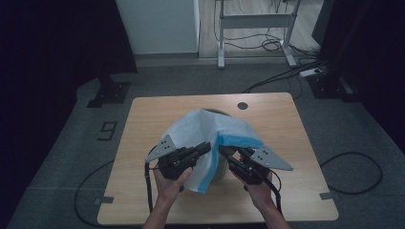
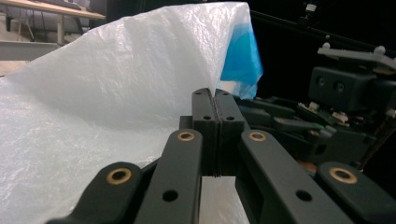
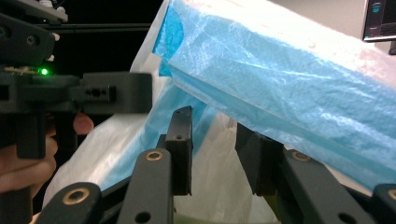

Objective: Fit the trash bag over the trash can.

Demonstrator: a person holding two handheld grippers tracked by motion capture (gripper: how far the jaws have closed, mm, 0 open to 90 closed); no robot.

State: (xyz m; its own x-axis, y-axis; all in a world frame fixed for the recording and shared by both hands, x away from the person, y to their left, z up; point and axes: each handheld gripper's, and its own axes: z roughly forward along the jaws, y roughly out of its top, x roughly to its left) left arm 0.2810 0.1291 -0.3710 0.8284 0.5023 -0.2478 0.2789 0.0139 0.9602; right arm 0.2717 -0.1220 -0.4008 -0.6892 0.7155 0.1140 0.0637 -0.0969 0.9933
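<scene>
**Bag over bin, mid-desk**

Item: white-and-blue bag, draped over a bin on my desk. Left tongs: pressed together, pinching the bag's white edge. Right tongs: spread, bag's blue fold between them, unpinched.

Two grippers, left and right. One white-and-blue plastic bag, draped over one round container near the middle. One wooden table. One white desk frame far back. One number mark on the left floor.
</scene>
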